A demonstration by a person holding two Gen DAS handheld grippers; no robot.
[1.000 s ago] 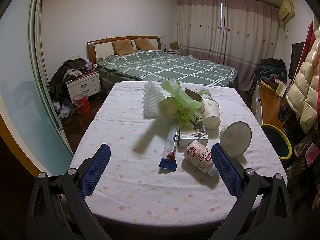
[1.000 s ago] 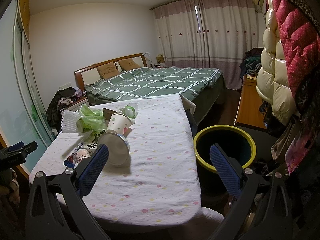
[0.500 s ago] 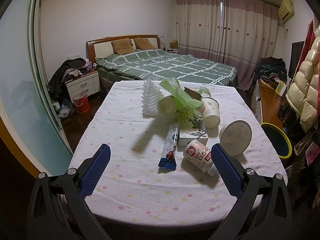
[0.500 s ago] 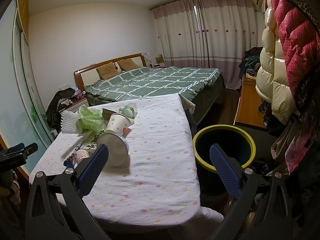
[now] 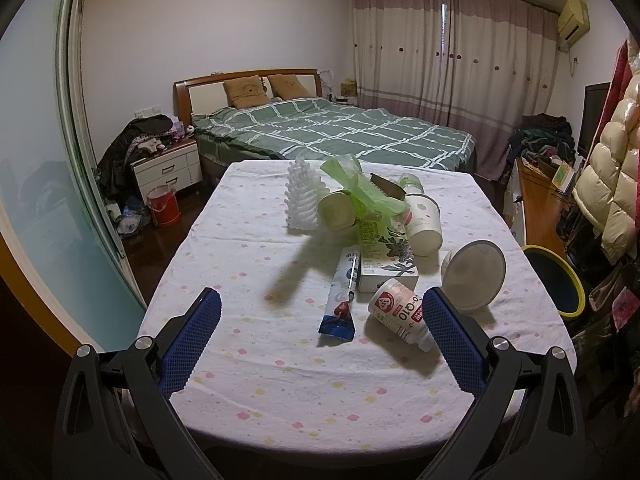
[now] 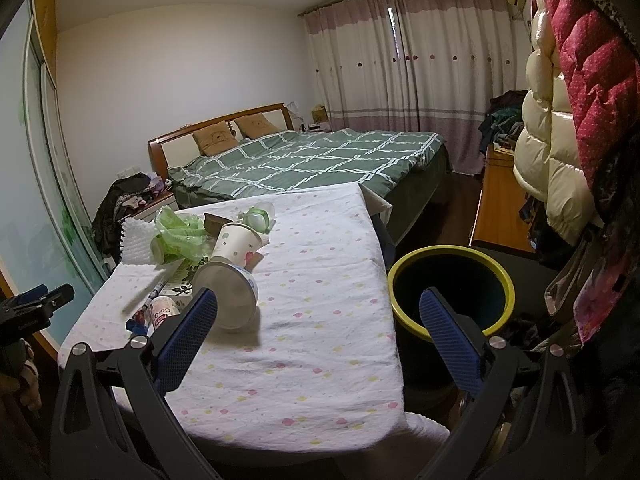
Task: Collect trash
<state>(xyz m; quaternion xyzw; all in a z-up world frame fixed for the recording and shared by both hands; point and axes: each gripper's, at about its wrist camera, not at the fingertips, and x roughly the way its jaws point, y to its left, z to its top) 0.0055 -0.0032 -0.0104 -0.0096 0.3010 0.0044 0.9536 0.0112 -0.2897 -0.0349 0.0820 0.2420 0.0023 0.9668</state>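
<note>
Trash lies in a cluster on the table (image 5: 248,264): a tipped white bottle with red label (image 5: 400,314), a blue toothpaste tube (image 5: 340,300), a flat carton (image 5: 384,256), a tipped bowl (image 5: 474,274), a paper cup (image 5: 422,224), a green plastic bag (image 5: 360,192) and white foam netting (image 5: 302,200). My left gripper (image 5: 320,344) is open and empty, just short of the bottle. My right gripper (image 6: 318,340) is open and empty over the table's right edge, beside the tipped bowl (image 6: 226,294). A yellow-rimmed bin (image 6: 450,292) stands on the floor at the right.
A green checked bed (image 5: 340,132) stands behind the table. A nightstand (image 5: 168,168) and red bucket (image 5: 162,210) are at the left. Hanging coats (image 6: 560,140) and a wooden desk (image 6: 500,208) crowd the right side. My left gripper also shows in the right wrist view (image 6: 36,304).
Both grippers have shifted only slightly; the views are almost the same. Nothing was picked up or moved on the table.
</note>
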